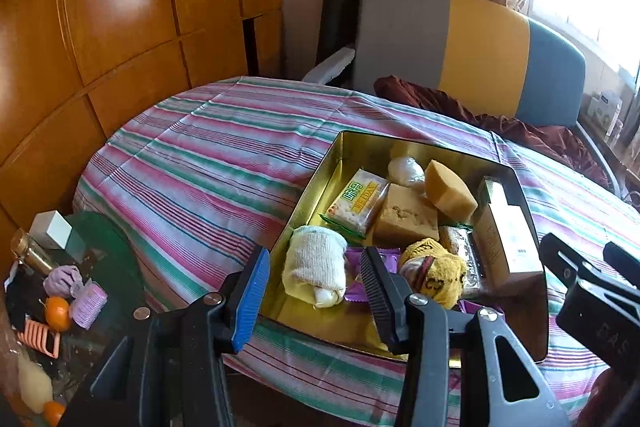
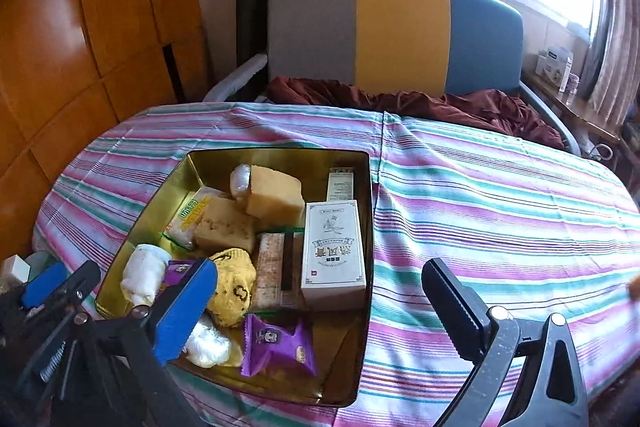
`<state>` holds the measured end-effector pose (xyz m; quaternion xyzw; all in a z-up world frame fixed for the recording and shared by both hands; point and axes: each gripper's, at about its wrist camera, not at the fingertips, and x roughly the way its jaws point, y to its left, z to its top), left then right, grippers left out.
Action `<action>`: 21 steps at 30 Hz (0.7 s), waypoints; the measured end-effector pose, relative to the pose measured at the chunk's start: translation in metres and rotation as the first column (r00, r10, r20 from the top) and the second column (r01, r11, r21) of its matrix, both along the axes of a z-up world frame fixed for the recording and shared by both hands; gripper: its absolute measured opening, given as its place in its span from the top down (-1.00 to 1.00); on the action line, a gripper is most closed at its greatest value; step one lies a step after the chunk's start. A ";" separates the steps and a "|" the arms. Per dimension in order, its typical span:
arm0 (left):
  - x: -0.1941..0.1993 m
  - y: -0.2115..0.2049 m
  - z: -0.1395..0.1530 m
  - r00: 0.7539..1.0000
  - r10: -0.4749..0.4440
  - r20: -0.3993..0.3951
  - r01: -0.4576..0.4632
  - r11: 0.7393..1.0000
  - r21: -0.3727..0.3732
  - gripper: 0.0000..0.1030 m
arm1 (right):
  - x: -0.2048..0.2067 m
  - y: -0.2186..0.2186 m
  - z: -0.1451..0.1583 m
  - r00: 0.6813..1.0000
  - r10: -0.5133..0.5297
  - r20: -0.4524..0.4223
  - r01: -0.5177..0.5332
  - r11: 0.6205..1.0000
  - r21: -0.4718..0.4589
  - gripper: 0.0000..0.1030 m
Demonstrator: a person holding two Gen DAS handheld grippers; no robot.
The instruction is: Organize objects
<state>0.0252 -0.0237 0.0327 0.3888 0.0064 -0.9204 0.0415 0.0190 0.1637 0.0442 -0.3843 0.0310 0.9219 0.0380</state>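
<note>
Jaws of the right gripper (image 2: 320,311) stood wide apart, empty, above the gold tin (image 2: 362,227); left gripper (image 1: 316,291) jaws part-open, holding nothing.

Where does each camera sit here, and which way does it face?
Left wrist: on the left gripper, angled down over the gold metal tin from its left; own blue-padded fingers partly open and empty, right gripper at the right edge.
Right wrist: on the right gripper, facing the tin's right side; fingers wide open, left gripper at lower left.
Shared: tin, striped tablecloth, white upright box.
</note>
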 end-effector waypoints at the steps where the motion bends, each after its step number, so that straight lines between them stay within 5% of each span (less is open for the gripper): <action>1: 0.000 0.000 0.001 1.000 0.000 -0.004 0.000 1.000 -0.004 0.07 | 0.001 -0.002 0.001 1.000 -0.005 -0.002 0.005 1.000 0.010 -0.99; 21: 0.003 0.005 -0.004 0.999 -0.018 0.026 0.018 1.000 -0.004 0.07 | -0.001 -0.013 -0.006 0.993 -0.105 0.050 0.101 0.991 0.092 -0.99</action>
